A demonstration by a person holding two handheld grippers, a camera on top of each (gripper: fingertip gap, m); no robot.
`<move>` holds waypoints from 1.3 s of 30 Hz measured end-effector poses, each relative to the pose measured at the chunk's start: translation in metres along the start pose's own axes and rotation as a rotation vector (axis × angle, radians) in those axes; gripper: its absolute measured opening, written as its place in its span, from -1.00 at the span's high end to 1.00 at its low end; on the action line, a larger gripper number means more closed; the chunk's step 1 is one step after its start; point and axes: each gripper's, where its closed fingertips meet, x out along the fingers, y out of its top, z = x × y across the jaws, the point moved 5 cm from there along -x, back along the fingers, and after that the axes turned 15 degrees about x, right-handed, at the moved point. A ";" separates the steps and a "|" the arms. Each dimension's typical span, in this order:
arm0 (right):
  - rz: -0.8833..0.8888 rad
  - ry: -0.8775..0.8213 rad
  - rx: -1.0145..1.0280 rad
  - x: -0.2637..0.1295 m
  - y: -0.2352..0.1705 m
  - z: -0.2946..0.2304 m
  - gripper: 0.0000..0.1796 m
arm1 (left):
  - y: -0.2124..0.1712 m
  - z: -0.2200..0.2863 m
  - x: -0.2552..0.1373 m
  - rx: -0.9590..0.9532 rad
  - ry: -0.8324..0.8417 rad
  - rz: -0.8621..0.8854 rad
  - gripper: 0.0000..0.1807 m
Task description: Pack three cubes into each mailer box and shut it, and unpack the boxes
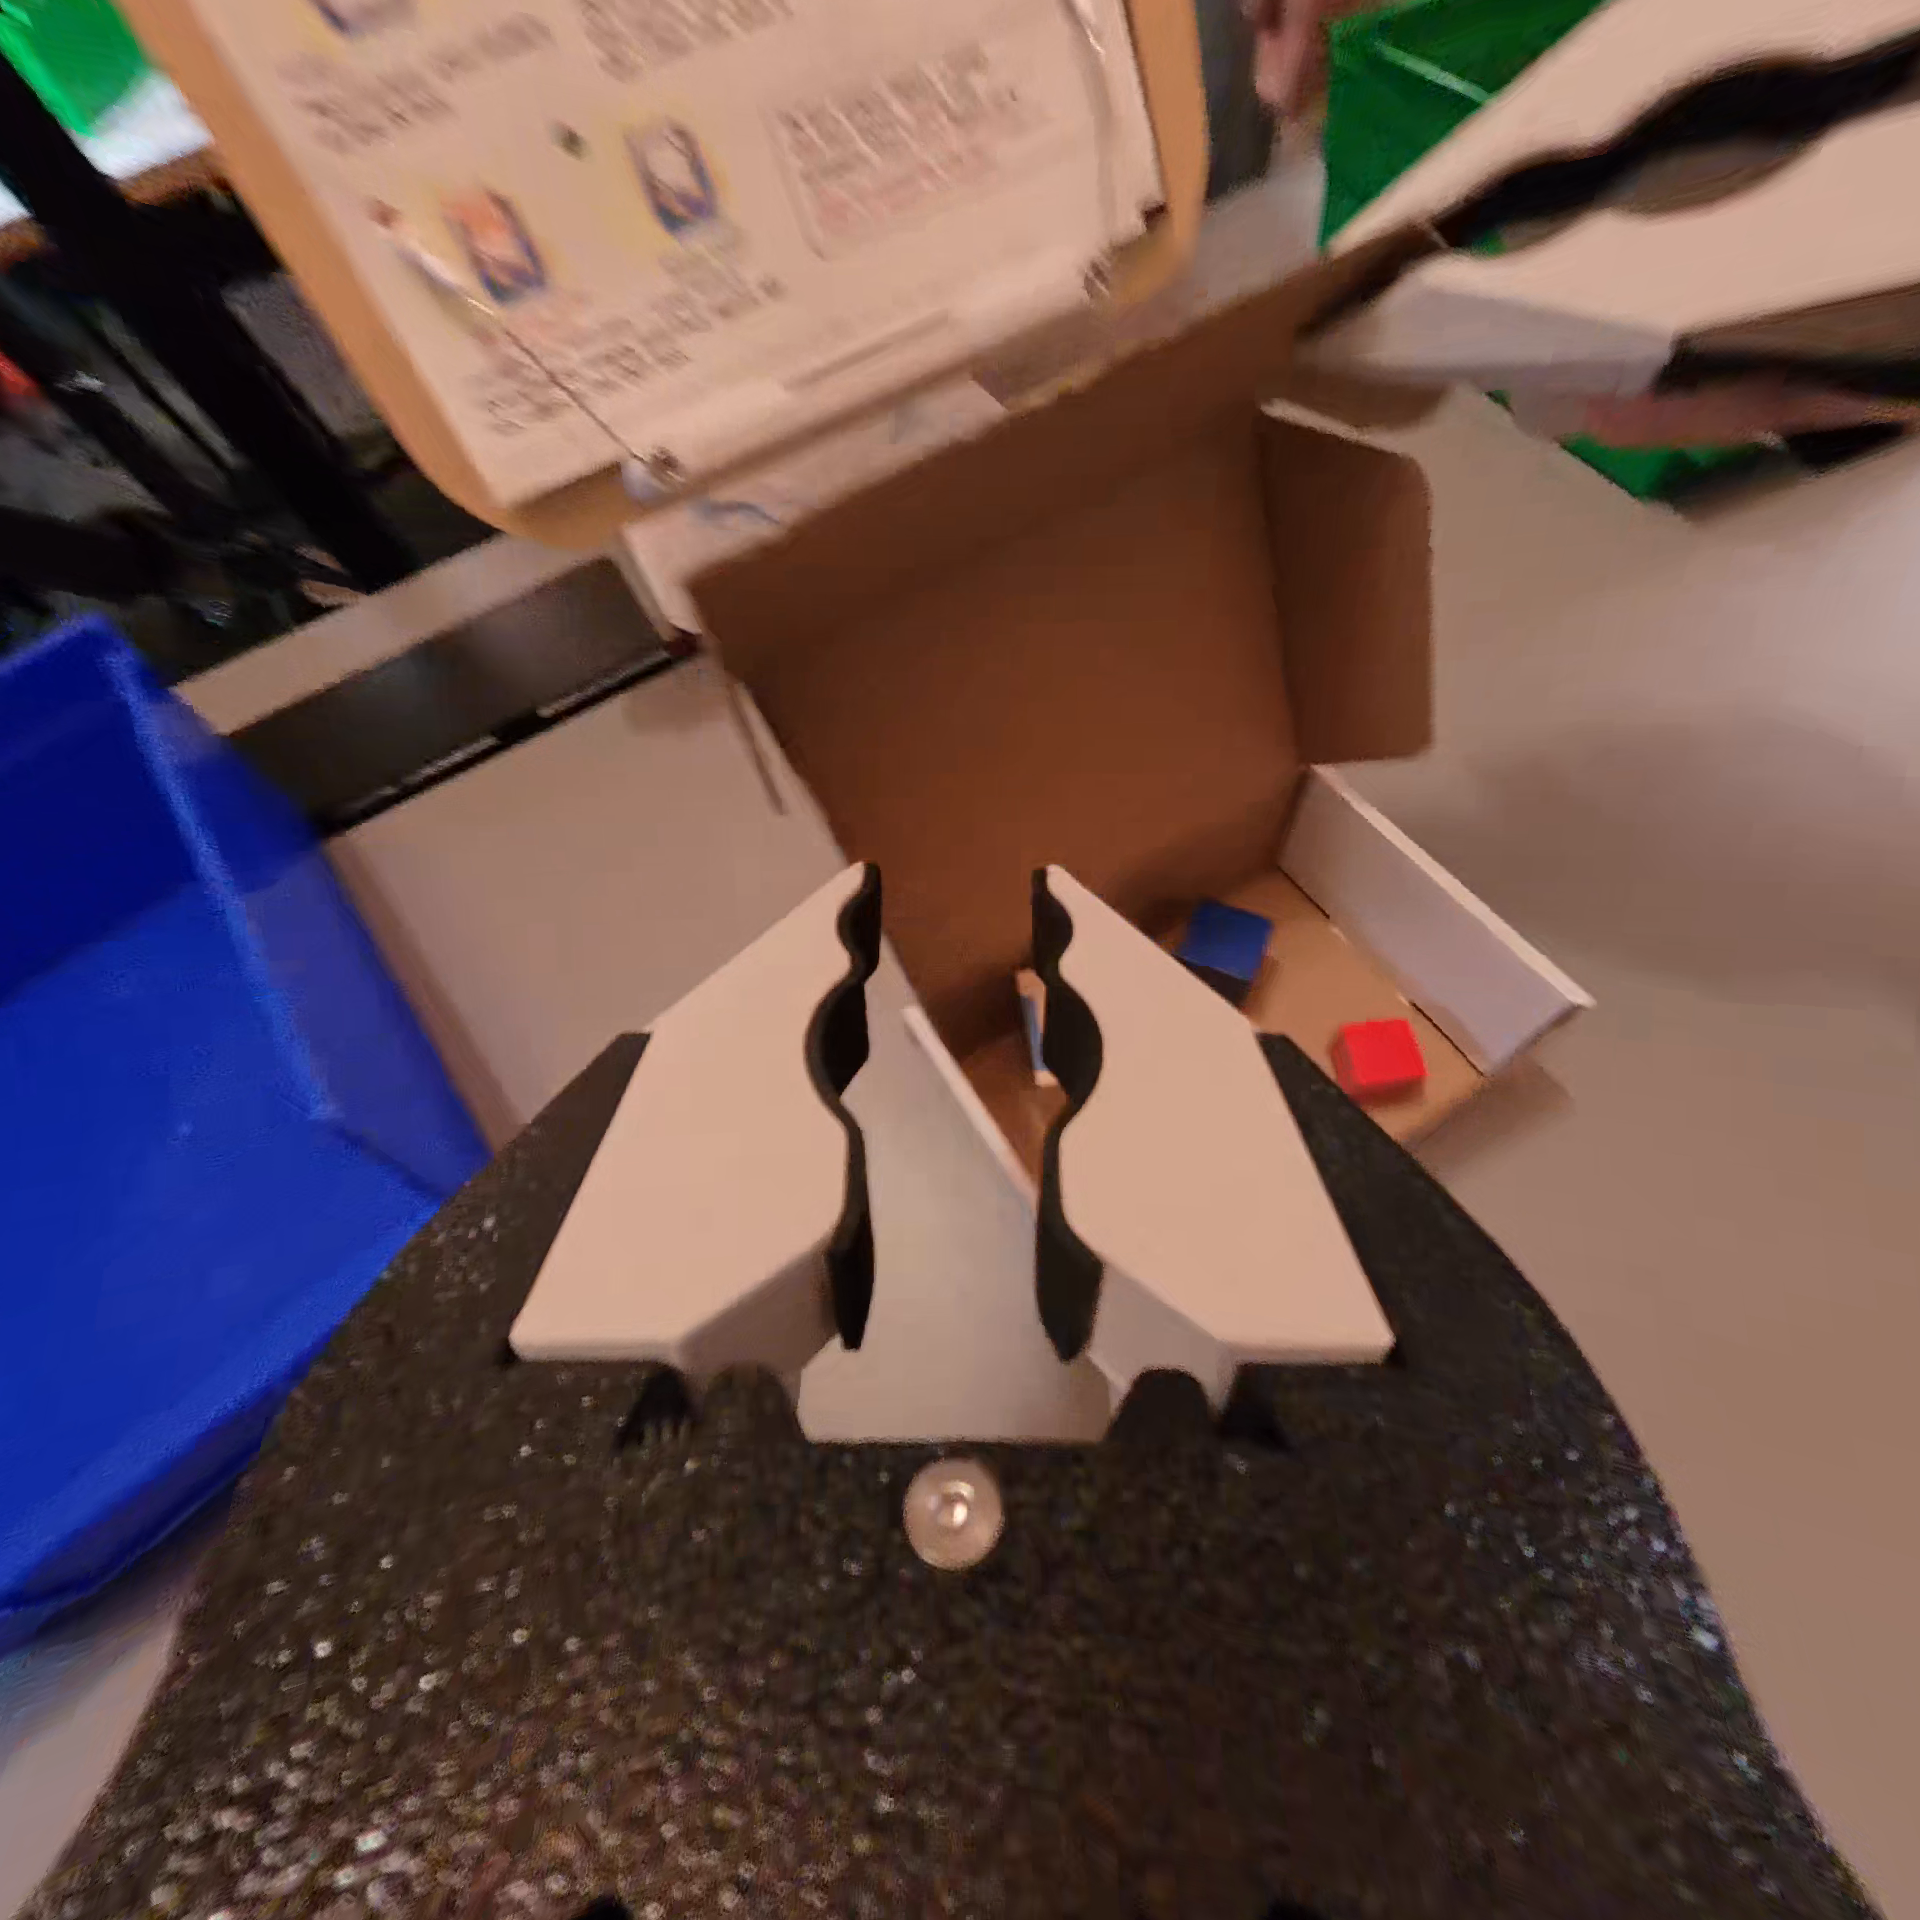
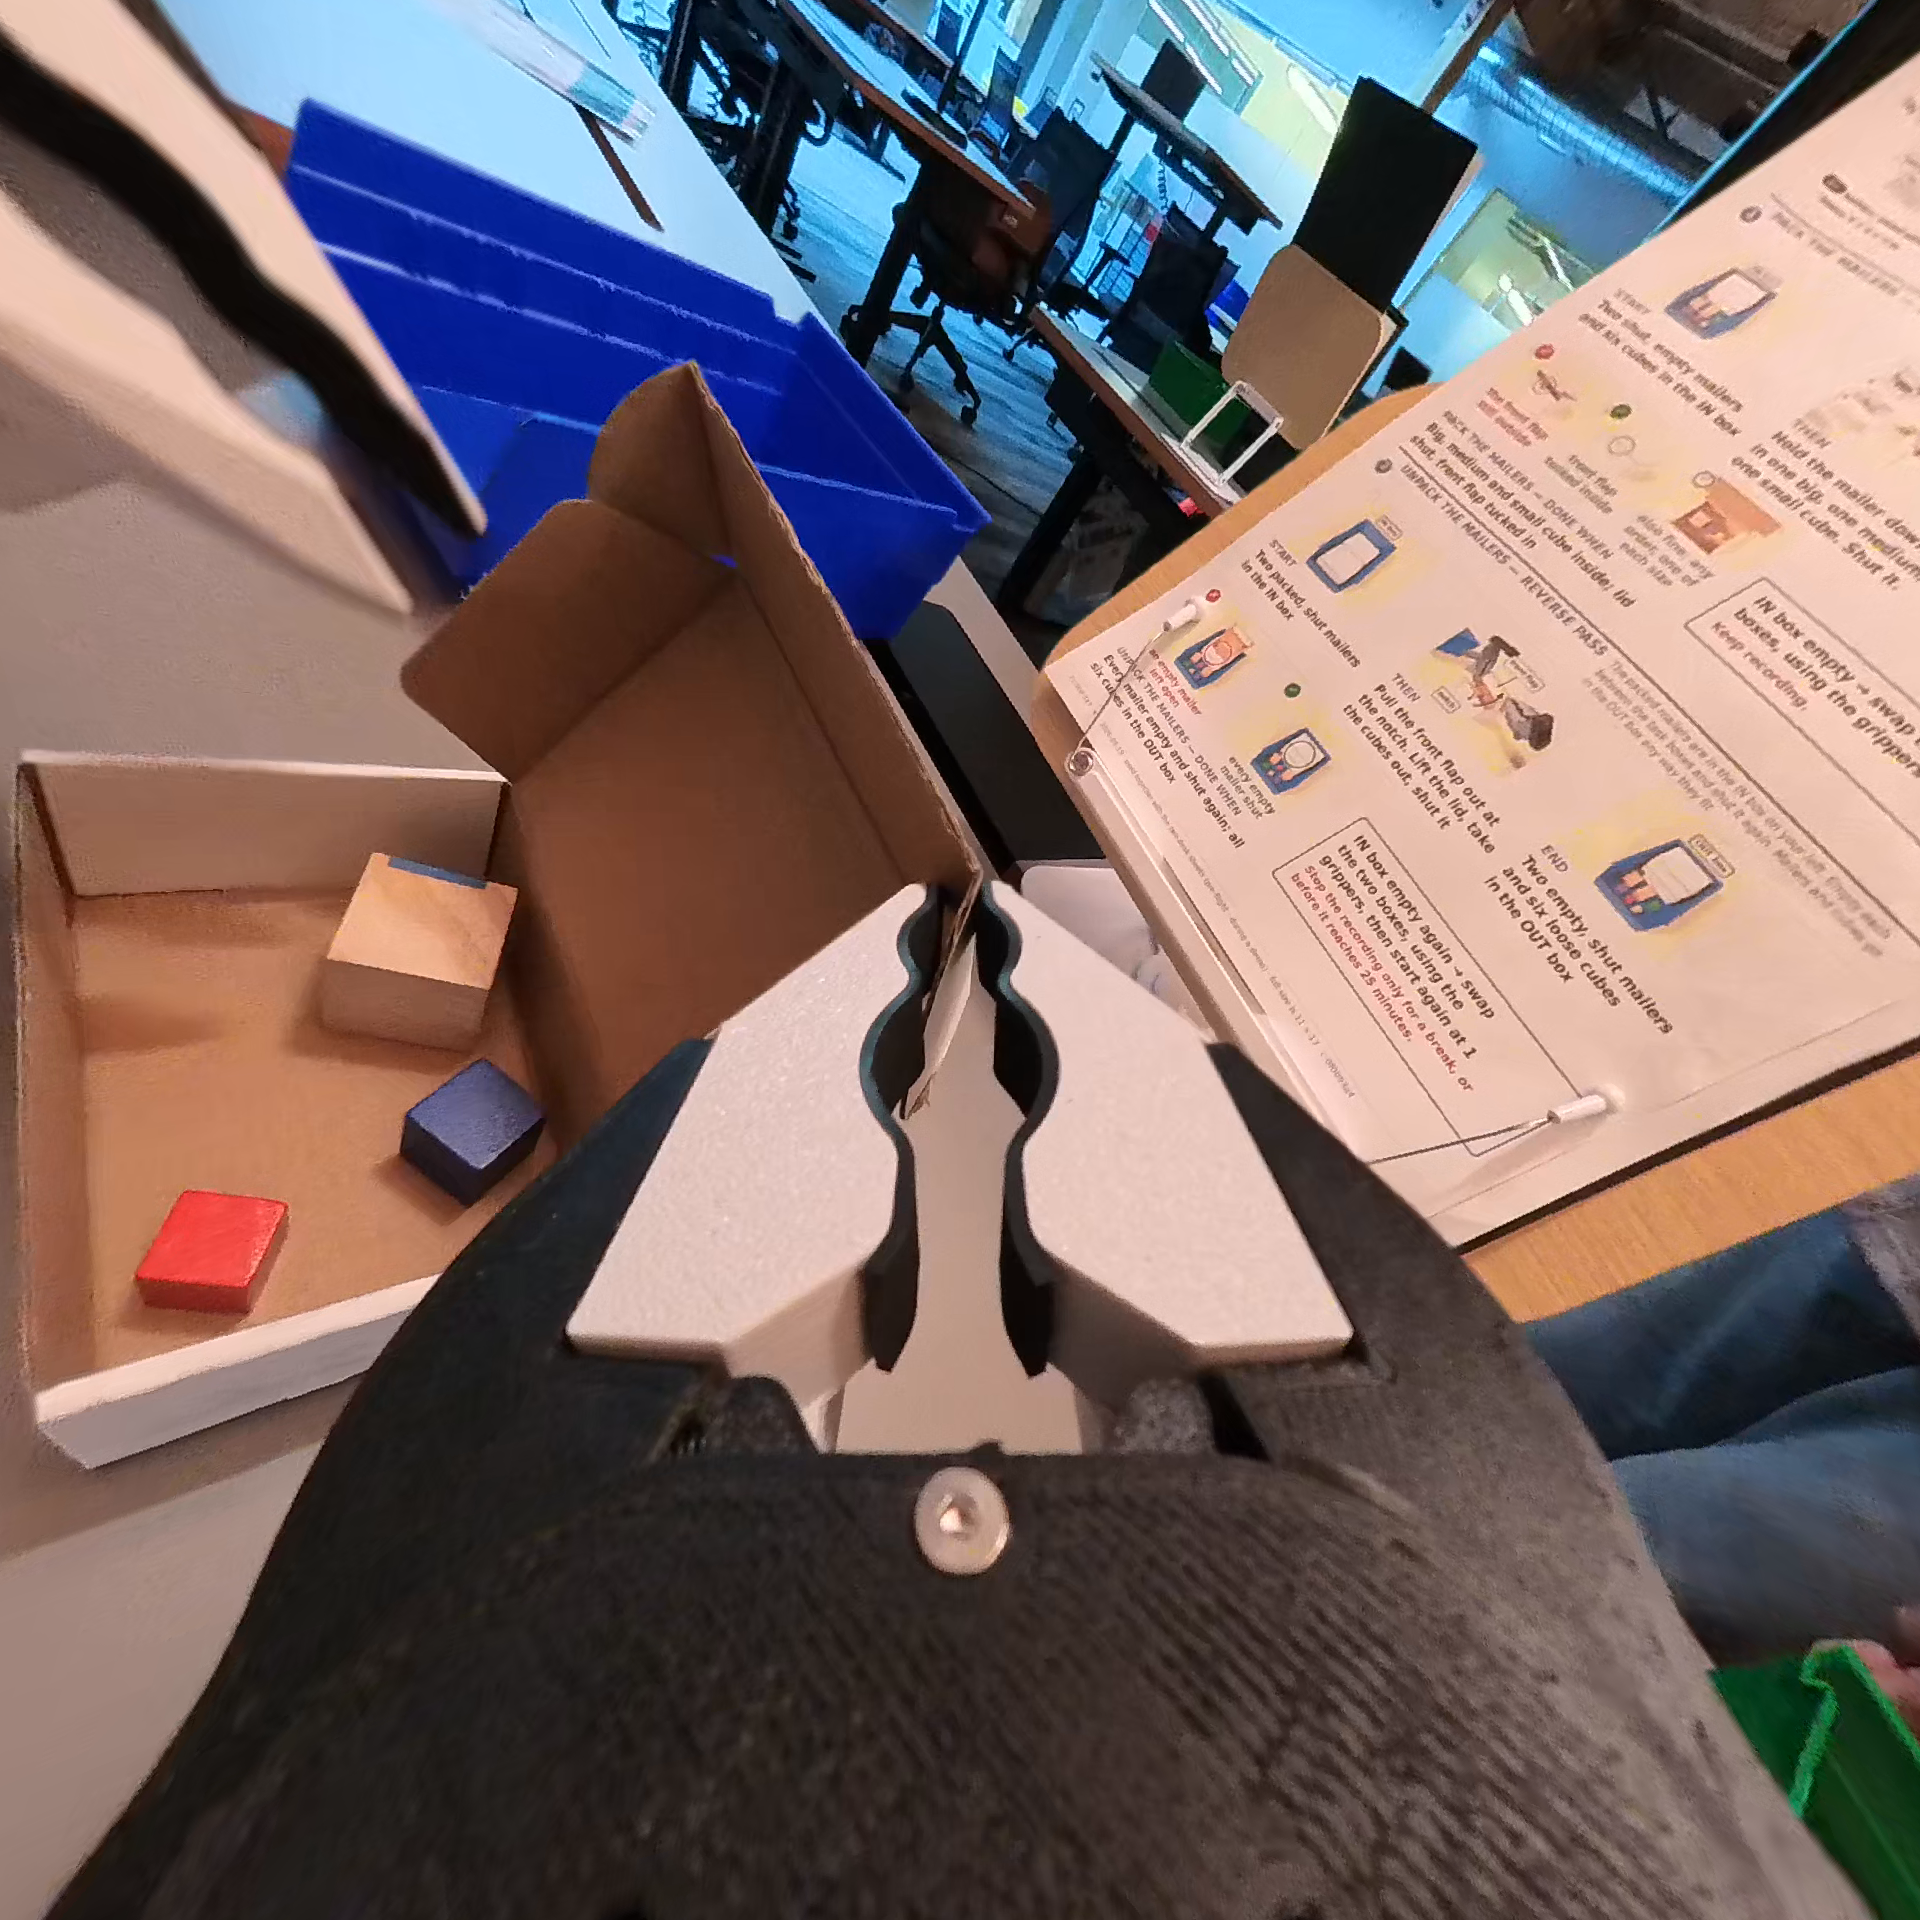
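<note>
Right wrist view, right tool [image 2: 961, 940]: pinched on the edge of the mailer box's lid [image 2: 717, 748], which stands raised; a thin strip of card shows between the pads.
Left wrist view, left tool [image 1: 956, 894]: jaws parted, nothing between them; it hovers over the box's near wall.
Mailer box [image 2: 208, 1397]: white outside, brown inside, lying open on the grey bench [image 1: 1662, 935].
Contents: natural wood cube [image 2: 416, 951], largest, near the hinge; blue cube [image 2: 473, 1127] beside it; red cube [image 2: 213, 1247] nearest the front wall. All three lie apart from one another.
Surroundings: blue bin [image 2: 644, 343] beyond the box; printed instruction sheet [image 2: 1507, 675] on a wooden stand; green bin [image 2: 1818, 1756] at the frame corner.
Risk: the grip is narrow and at the lid's corner, so the card may slip out or crease, and the lid would drop. Unheld by the left tool, the light box may slide.
Hidden: the left view is blurred, and its tool covers most of the wood cube. The lid's front flap is cut off.
</note>
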 end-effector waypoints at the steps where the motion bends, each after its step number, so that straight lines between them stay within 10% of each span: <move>1: -0.001 0.000 -0.007 0.000 0.001 -0.001 0.95 | 0.001 -0.006 -0.004 -0.005 0.024 0.014 0.72; 27: 0.020 0.000 -0.039 -0.002 0.007 -0.005 0.95 | 0.011 -0.022 -0.010 0.070 0.232 0.172 0.99; 39: 0.033 -0.023 -0.057 -0.005 0.008 0.000 0.95 | 0.021 -0.044 0.008 0.107 0.417 0.346 0.54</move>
